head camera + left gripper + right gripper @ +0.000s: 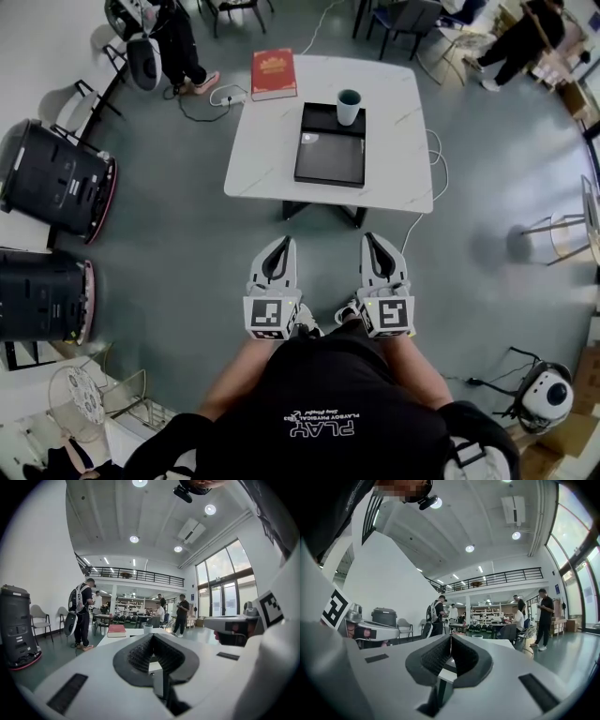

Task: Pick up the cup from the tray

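1. Your left tool (279, 246) is shut and empty.
2. Your right tool (372, 240) is shut and empty too.
3. The cup (348, 106) stands in the far right corner of the tray (328, 161), on the tabletop (262, 141).

A large open workspace, part office and part lab, is indicated by a high ceiling (108, 513) with round lights (134, 539), a railed gallery (140, 576), tall windows (225, 592), shelving (485, 613), chairs (40, 618) and black machines (56, 178) on a grey floor (187, 253).
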`<state>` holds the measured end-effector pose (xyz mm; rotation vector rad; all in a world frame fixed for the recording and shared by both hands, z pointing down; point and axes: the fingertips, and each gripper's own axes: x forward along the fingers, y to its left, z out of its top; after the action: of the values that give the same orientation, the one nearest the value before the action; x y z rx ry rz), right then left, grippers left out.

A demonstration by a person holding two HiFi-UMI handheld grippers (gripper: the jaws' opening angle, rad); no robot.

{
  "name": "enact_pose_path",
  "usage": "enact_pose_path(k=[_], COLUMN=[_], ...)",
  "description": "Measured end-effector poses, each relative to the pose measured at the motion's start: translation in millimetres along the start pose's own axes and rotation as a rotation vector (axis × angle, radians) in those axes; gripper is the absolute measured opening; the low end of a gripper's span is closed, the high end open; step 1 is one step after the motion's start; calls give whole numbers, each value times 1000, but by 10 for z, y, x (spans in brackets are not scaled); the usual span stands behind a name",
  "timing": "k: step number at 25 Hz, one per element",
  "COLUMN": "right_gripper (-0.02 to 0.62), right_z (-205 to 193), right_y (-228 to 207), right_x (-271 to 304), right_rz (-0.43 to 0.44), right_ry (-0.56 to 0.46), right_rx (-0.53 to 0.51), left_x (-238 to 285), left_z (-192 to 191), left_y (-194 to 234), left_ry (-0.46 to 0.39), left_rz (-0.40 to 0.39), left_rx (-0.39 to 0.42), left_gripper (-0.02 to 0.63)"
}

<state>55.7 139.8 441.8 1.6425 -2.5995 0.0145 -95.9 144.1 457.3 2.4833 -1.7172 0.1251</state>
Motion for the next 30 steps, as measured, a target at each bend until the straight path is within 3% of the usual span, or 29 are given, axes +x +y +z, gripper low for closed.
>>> enact_pose_path(k=[22,30], right_gripper=[9,9], right_z=[-54,-104], right_y=[42,-78], right_x=[83,250], right_rz=[-17,-22], right_ry=[31,50], right_rx=[-36,-27], left_x=[49,310], left_z=[13,24], left_y=[24,55], left_ry=[-11,7], left_rz=[-41,-52], left_rx=[-15,-6], left_gripper=[3,3])
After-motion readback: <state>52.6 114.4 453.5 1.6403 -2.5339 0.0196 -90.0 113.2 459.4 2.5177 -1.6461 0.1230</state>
